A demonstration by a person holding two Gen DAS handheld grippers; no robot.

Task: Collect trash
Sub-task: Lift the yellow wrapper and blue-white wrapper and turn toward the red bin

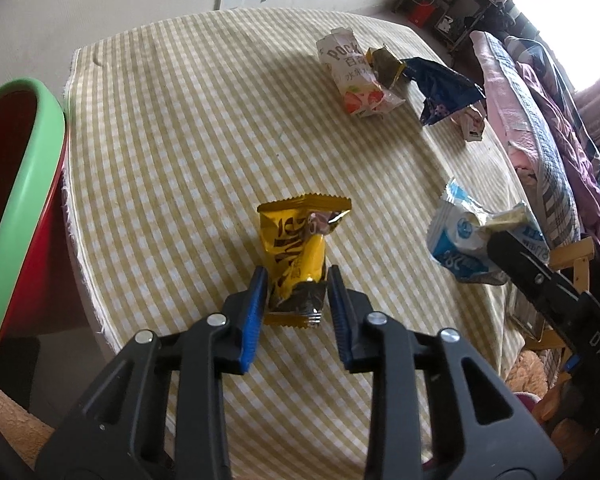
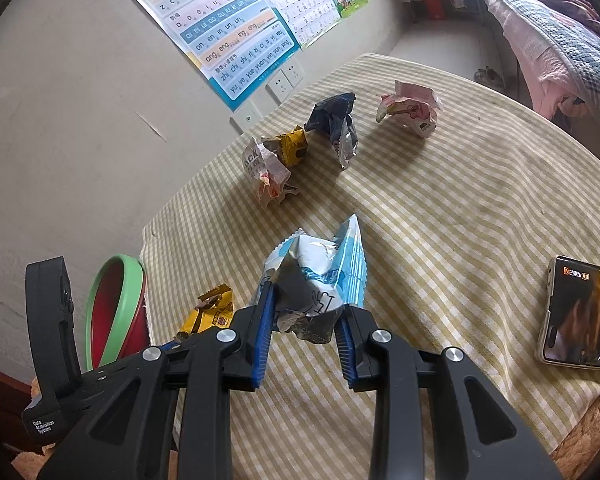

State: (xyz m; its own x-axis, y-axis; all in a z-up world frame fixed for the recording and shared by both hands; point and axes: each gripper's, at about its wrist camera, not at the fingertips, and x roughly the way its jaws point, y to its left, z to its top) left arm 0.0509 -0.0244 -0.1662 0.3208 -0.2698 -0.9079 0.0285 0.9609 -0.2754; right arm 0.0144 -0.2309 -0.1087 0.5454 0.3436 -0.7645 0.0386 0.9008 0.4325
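Both grippers, left (image 1: 296, 280) and right (image 2: 306, 312), pinch wrappers, yellow (image 1: 296, 248) and blue-white (image 2: 316, 276); keep fingers clamped while lifting toward the bin (image 1: 28, 184).

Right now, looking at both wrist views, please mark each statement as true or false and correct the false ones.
1. The left tool is closed on a yellow wrapper. True.
2. The right tool is empty. False: it grips a crumpled blue-and-white bag.
3. A phone with its screen lit lies on the tablecloth. True.
4. The bin has a blue rim. False: the rim is green and the body red.
5. The tablecloth is plain white. False: it has a yellow-and-white check.
6. More wrappers remain near the far wall, among them a dark blue one. True.
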